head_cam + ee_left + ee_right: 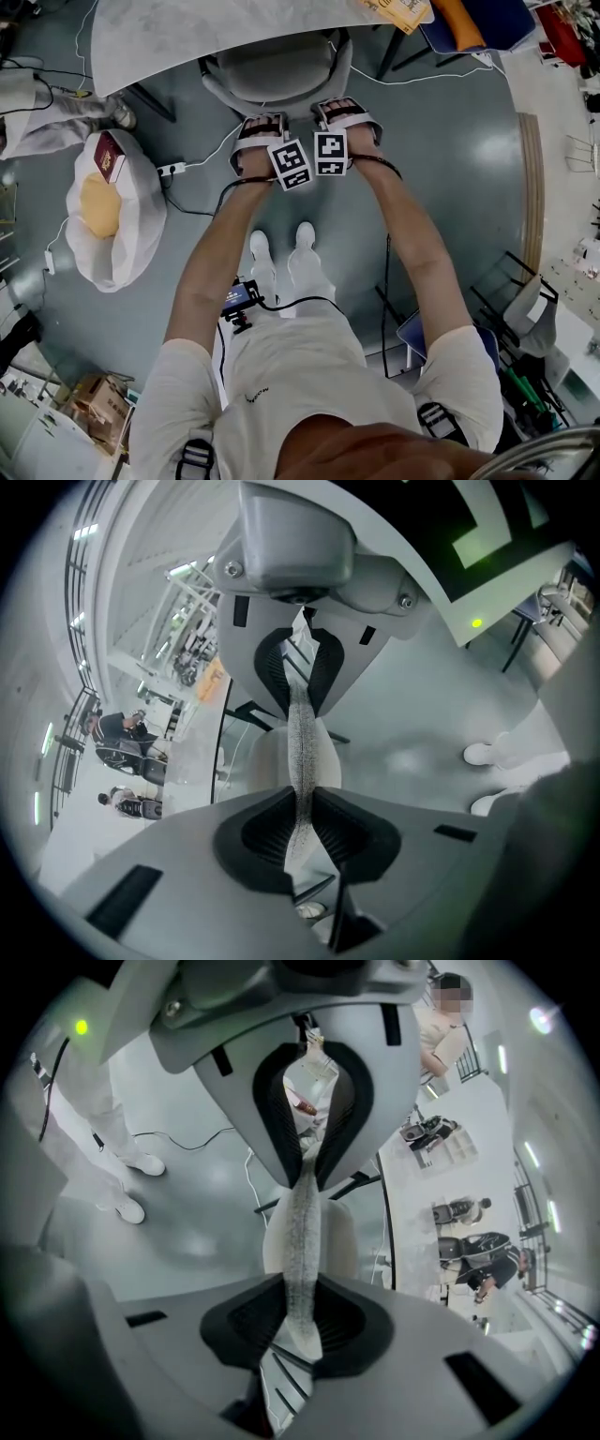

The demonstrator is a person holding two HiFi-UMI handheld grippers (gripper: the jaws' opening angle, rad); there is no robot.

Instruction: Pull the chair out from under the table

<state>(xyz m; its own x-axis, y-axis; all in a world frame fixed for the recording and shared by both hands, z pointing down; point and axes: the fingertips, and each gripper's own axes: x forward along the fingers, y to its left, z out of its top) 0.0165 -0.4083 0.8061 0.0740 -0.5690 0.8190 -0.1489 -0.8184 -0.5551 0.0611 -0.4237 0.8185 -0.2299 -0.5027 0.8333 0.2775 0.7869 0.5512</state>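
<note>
A grey chair [278, 73] stands tucked under the white table [178, 33], with its curved backrest toward me. My left gripper [260, 131] and right gripper [346, 114] sit side by side on the top rim of the backrest. In the left gripper view the thin grey fabric rim of the backrest [302, 726] runs between the black pads, and the left gripper [302, 754] is shut on it. The right gripper [303, 1241] is likewise shut on the rim [302, 1211]. The seat [339, 1234] shows beyond the jaws.
A white sack [122, 234] holding a yellow lump and a red book [108, 156] lies on the floor at left. Cables [199, 173] trail near the chair. My white shoes [281, 251] stand just behind it. A black wire rack [511, 305] is at right.
</note>
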